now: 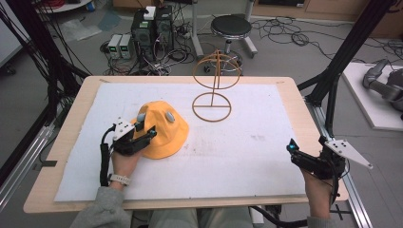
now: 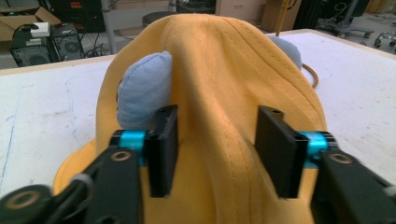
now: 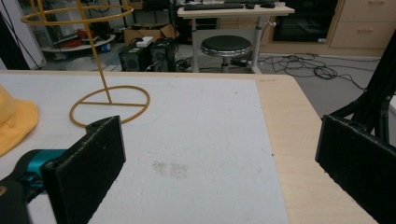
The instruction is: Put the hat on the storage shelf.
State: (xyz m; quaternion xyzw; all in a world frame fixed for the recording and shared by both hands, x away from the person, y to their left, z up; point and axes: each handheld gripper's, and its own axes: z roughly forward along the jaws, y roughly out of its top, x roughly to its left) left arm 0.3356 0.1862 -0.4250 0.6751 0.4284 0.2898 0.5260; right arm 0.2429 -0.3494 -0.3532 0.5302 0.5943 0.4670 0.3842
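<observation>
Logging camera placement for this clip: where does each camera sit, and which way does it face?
High view: fixed above the person's side, looking forward and down on the table; shows forearms, left gripper, right gripper.
Left gripper view: rides the left gripper, looking along its jaws, which pinch a fold of the yellow hat.
Right gripper view: rides the right gripper, jaws wide apart, facing across the table towards the wire stand.
Shared: the hat shows in all three views.
</observation>
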